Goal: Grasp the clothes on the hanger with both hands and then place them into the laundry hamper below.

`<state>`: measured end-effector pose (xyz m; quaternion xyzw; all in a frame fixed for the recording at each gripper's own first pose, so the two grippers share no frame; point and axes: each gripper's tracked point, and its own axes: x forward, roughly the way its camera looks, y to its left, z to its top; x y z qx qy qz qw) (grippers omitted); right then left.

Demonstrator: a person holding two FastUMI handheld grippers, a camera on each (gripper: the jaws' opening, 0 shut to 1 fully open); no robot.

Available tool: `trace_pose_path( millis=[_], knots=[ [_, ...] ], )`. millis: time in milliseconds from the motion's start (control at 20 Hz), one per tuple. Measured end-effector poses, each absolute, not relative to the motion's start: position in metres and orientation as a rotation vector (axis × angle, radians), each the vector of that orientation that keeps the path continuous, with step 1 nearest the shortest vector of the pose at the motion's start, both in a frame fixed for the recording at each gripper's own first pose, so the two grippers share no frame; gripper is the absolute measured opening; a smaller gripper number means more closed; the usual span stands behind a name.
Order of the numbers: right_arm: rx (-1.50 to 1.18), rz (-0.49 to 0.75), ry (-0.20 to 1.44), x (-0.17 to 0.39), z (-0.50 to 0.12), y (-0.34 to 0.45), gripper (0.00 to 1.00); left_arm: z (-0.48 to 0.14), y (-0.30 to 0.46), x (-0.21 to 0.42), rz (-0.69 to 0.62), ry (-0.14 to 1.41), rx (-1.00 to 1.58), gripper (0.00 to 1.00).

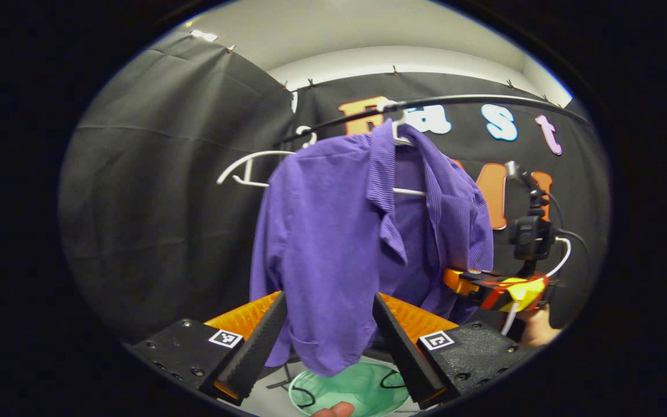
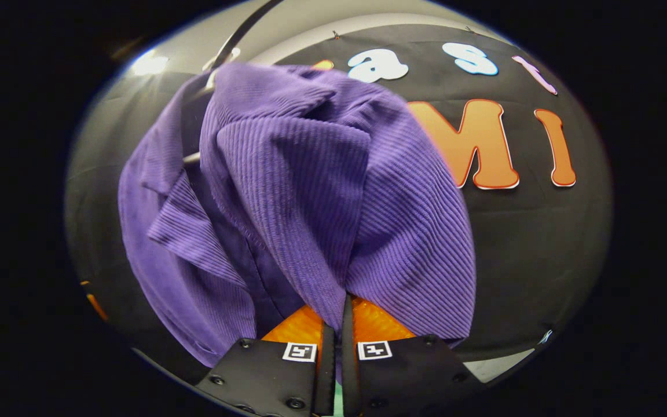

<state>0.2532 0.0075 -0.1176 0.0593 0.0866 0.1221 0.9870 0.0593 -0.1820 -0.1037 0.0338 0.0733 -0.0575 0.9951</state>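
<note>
Under the rail: one side of the shirt caught, the other not yet.

Nearest, the right gripper (image 2: 338, 324) is clenched on a fold of the purple shirt (image 1: 333, 243), while the left gripper (image 1: 327, 330) stands spread wide about its lower hem without pinching. The shirt hangs on its white hanger (image 1: 252, 168) from the rail (image 1: 484, 101), above the green hamper (image 1: 356, 388). Next, I'd say, the left must close on cloth, then both lift it free.

below shirt (image 1: 333, 243): hamper (image 1: 356, 391) mouth open | overhead: rail (image 1: 426, 107), hanger (image 1: 403, 136)
</note>
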Motion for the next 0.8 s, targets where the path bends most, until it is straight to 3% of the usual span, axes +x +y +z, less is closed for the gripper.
trace_pose_path(
  millis=[300, 450, 550, 600, 700, 750, 800],
  knots=[
    [-0.005, 0.224, 0.034, 0.198, -0.046, -0.050, 0.12, -0.166, -0.245, 0.129, -0.190, 0.146, 0.186, 0.92],
    [-0.029, 0.252, 0.003, 0.186, -0.028, -0.052, 0.07, -0.187, -0.261, 0.138, -0.133, 0.116, 0.247, 0.99],
    [-0.023, 0.267, -0.008, 0.183, -0.020, -0.053, 0.12, -0.192, -0.259, 0.145, -0.080, 0.081, 0.276, 1.00],
    [-0.009, 0.277, -0.008, 0.181, -0.018, -0.053, 0.07, -0.192, -0.254, 0.152, -0.051, 0.061, 0.301, 0.96],
    [0.010, 0.290, -0.021, 0.181, -0.010, -0.054, 0.12, -0.190, -0.240, 0.166, 0.001, 0.036, 0.349, 0.97],
    [0.008, 0.293, -0.026, 0.181, -0.008, -0.056, 0.07, -0.191, -0.232, 0.171, 0.012, 0.046, 0.366, 0.99],
    [0.005, 0.297, -0.033, 0.179, -0.007, -0.056, 0.12, -0.191, -0.226, 0.173, 0.018, 0.062, 0.377, 0.99]
  ],
)
